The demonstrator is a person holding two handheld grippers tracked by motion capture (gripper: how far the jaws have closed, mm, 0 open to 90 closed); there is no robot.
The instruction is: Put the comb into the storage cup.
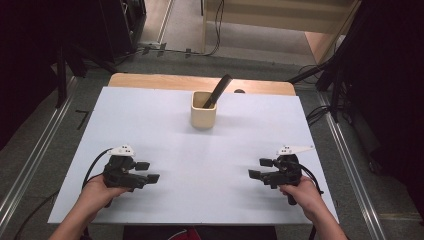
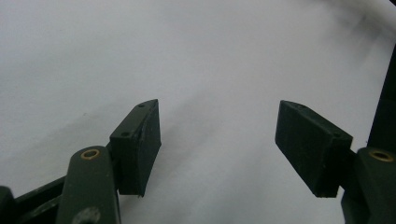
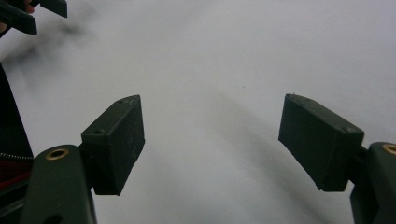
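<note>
A cream square cup [image 1: 203, 115] stands at the far middle of the white table [image 1: 165, 135], with a dark flat tool [image 1: 217, 92] leaning out of it to the upper right. My left gripper [image 1: 148, 171] rests low over the near left of the table, held in a hand, jaws wide apart and pointing right. My right gripper [image 1: 260, 168] sits at the near right, jaws apart and pointing left. In the left gripper view the left gripper [image 2: 219, 144] has only bare table between its pads. The right gripper [image 3: 212, 144] likewise stands open over bare white surface.
The table's wooden far edge [image 1: 200, 81] borders a floor with cables and metal rails [image 1: 350, 165] on both sides. Dark equipment stands at the back left and right. The other gripper's jaws [image 3: 32, 14] show at the top left of the right gripper view.
</note>
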